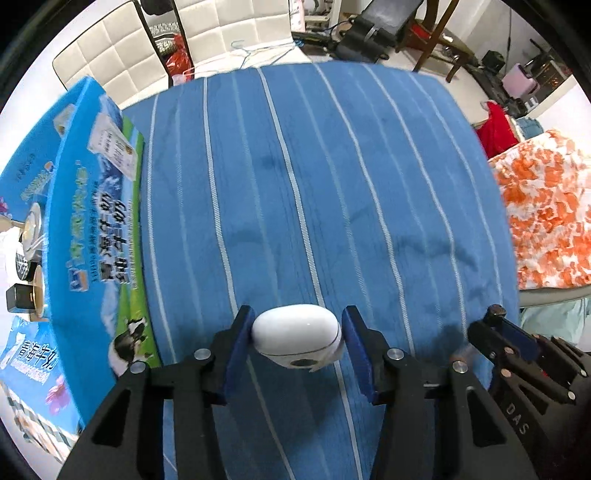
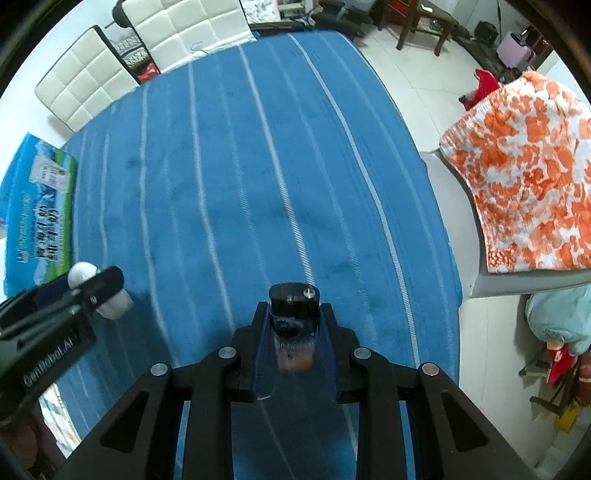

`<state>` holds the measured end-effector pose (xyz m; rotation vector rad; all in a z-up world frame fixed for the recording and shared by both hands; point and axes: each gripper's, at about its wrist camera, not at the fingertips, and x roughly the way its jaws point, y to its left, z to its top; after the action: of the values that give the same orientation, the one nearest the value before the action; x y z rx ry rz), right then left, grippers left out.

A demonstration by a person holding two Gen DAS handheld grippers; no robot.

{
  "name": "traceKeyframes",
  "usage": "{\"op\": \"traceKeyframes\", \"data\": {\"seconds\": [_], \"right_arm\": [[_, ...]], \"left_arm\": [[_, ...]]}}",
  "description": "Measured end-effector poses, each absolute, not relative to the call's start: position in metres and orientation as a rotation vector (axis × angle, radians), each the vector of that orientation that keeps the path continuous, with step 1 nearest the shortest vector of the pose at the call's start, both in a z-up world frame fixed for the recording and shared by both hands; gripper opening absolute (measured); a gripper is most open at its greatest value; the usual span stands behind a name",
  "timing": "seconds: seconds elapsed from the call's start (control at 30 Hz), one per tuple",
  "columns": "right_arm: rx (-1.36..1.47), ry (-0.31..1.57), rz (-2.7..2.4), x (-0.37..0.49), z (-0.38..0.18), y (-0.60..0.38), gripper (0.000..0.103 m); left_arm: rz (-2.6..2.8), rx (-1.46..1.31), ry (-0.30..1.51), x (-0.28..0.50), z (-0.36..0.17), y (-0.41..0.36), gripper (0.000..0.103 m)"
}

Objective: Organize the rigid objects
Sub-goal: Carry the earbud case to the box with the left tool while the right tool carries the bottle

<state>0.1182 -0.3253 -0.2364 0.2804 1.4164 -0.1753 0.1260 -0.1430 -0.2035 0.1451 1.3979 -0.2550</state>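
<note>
Blue cloth with thin white stripes (image 1: pixel 314 184) covers the bench and fills most of both wrist views; white quilted chairs (image 1: pixel 207 33) stand at its far edge, and an orange-and-white patterned fabric (image 2: pixel 524 177) hangs over a seat off to the right.

Between the blue pads of the left gripper (image 1: pixel 297 338) sits a white, rounded case (image 1: pixel 297 338) — glossy, with a thin dark seam around it and a round dark spot on its near face. The left jaws are clenched on the case, one pad pressed against each of its sides. It is carried just above the cloth, and its shadow falls on the stripes below. To the left of these jaws lies a blue printed carton (image 1: pixel 92 221) showing a green meadow and a cow.

Over in the right wrist view, the right gripper (image 2: pixel 293 332) grasps a small bottle (image 2: pixel 293 332) with a black cap and a clear body holding an orange patch — its jaws are drawn in tight against the bottle's sides. Ahead of both grippers the cloth lies bare.
</note>
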Motion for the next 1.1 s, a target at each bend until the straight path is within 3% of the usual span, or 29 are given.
{"op": "traceKeyframes", "data": {"seconds": [0.67,1.1], "right_arm": [[0.266,1.257,-0.065,0.118,-0.123,-0.228,0.027],[0.237,1.201,0.077,0.141,-0.081,-0.116,0.027]], "left_arm": [[-0.293,0.039,1.236,0.149,-0.11,-0.089,0.043],[-0.193,-0.102,1.157,0.155,-0.067,0.046,0.043]]}}
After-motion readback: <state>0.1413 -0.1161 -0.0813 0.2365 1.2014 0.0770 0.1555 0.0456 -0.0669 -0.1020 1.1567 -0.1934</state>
